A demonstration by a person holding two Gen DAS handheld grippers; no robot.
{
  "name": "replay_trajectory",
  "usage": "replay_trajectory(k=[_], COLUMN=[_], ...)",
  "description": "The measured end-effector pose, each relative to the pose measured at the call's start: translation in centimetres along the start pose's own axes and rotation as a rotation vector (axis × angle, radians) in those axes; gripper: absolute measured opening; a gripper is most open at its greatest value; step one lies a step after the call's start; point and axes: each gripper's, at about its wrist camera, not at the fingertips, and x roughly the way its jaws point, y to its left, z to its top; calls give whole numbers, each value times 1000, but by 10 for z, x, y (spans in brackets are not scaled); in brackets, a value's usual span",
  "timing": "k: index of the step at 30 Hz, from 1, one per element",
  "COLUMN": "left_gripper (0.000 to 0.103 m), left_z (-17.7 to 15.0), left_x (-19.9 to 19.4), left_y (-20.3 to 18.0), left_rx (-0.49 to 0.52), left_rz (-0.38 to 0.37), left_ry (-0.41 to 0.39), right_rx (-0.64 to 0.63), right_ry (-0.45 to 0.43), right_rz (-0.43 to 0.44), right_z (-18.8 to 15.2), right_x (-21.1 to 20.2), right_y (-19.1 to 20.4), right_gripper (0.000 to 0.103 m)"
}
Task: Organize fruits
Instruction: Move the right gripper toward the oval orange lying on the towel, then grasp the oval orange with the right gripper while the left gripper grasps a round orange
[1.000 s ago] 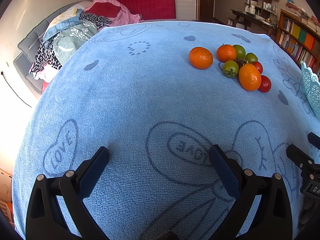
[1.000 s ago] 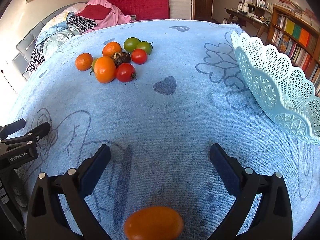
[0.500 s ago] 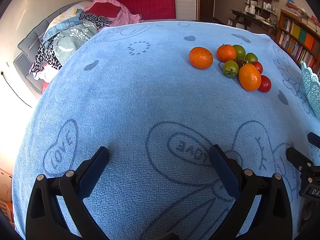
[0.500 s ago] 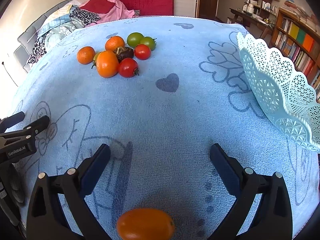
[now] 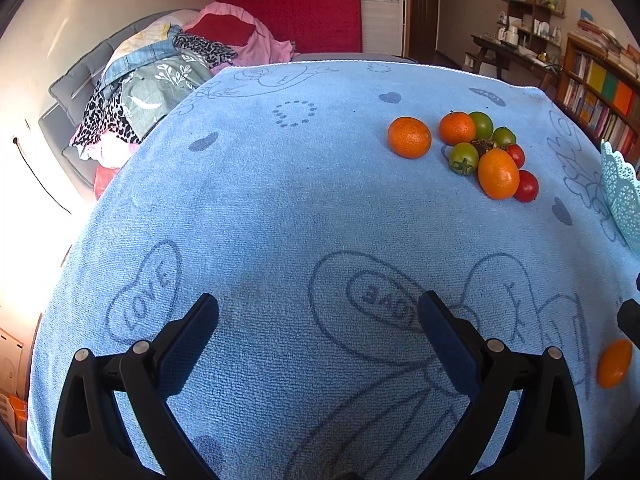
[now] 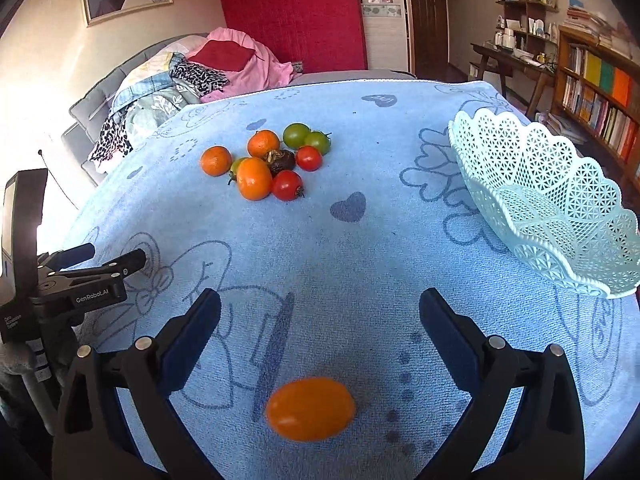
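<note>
A cluster of fruit [image 6: 268, 162] lies on the blue towel: two mandarins, an oval orange fruit, green and red tomatoes and a dark fruit; it also shows in the left wrist view [image 5: 476, 152]. A lone oval orange fruit [image 6: 310, 408] lies between the right gripper's open fingers, close to the camera; it also shows in the left wrist view [image 5: 614, 363]. A pale blue lace basket [image 6: 540, 200] stands at the right. My right gripper [image 6: 320, 320] is open and empty. My left gripper [image 5: 318, 320] is open and empty over bare towel.
The blue towel [image 5: 280, 200] covers the table. A sofa piled with clothes [image 5: 160, 80] stands beyond the far left edge. A bookshelf [image 6: 600, 100] and desk stand at the far right. The left gripper's body [image 6: 72, 288] shows at the left of the right wrist view.
My right gripper has pulled back and lifted a little, so the lone orange fruit sits higher between its fingers. The left gripper has hardly moved.
</note>
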Motion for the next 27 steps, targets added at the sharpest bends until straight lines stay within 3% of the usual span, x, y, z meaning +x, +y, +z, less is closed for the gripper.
replay_trajectory(k=[7,15,27], left_gripper=[98,98,98], left_z=[-5,-5,3], left_x=[-26,-32,-19], left_y=[-17,-29,-45], left_rx=[53,82,104], left_rz=[-13,-5,-11], left_ry=[-61,-78,-60], right_rx=[-30,-50,-54], right_ry=[-8,29,73], right_rz=[27,39,48], right_z=[-21,-39,-45], right_x=[-28,-27,-16], right_y=[-2,2,1], right_gripper=[101,99,69])
